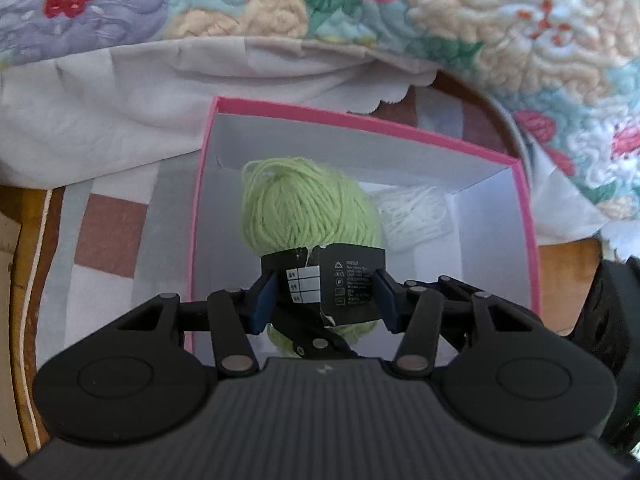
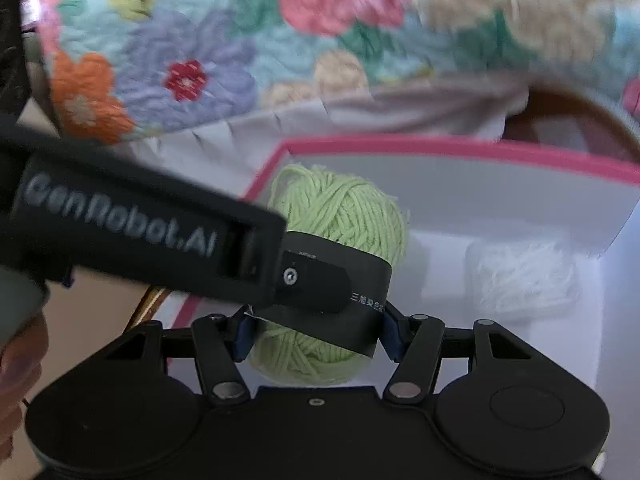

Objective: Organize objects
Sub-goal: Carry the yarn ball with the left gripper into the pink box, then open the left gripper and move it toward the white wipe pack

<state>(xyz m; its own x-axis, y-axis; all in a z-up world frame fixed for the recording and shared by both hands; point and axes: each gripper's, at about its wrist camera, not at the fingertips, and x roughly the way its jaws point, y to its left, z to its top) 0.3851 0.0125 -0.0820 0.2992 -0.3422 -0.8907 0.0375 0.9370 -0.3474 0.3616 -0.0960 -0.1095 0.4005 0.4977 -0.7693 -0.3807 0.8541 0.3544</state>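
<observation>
On the left lies a checked cloth (image 1: 108, 236) with brown and white squares on a wooden table (image 1: 24, 264). Far behind it sits a white sheet (image 1: 120, 120), and past that a flower quilt (image 1: 500, 32) in many colors.

In the middle stands a pink box (image 1: 530, 240) with white walls inside. It is open at the top. The green yarn (image 1: 308, 208) is over the left part of the box. A black label (image 1: 340, 280) goes around the yarn's middle, and one edge of the label looks torn.

The left gripper (image 1: 324, 296) has its two blue pads (image 1: 262, 304) pressed on the label, one on each side, so it is holding the yarn. In the right wrist view, the left gripper (image 2: 316, 280) comes in from the left as a long black bar with white letters, and its tip lies on the label (image 2: 360, 300).

The right gripper (image 2: 316, 334) also has a blue pad (image 2: 242, 334) on each side of the green yarn (image 2: 344, 212), touching the label. It is holding the same ball from the near side. So both grippers squeeze one ball at once.

To the right, in the far right corner of the box (image 2: 460, 148), lies some white yarn (image 1: 416, 216). It is close beside the green ball. It looks fuzzy and a bit blurry in the right wrist view (image 2: 524, 276)
</observation>
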